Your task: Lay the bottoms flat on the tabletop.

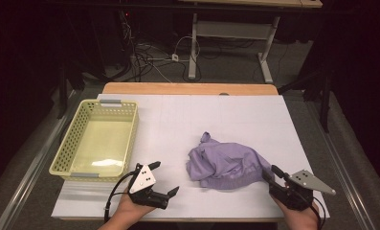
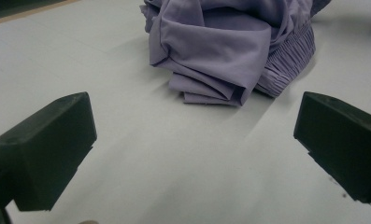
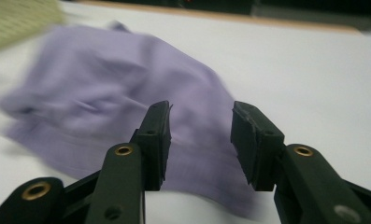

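A crumpled lilac garment (image 1: 226,165) lies in a heap on the white table top, right of centre. My right gripper (image 1: 270,173) is at the heap's near right edge. In the right gripper view its jaws (image 3: 199,126) stand partly apart over the cloth (image 3: 103,93), with no fold pinched between the pads. My left gripper (image 1: 165,177) rests near the front edge, left of the heap and clear of it. Its jaws (image 2: 192,126) are wide open with bare table between them, and the garment (image 2: 230,46) lies a short way ahead.
A pale yellow perforated basket (image 1: 130,139) stands at the table's left side; its corner (image 3: 15,18) shows blurred in the right gripper view. The white sheet (image 1: 226,115) covers the table. Cables and a desk frame lie on the floor beyond.
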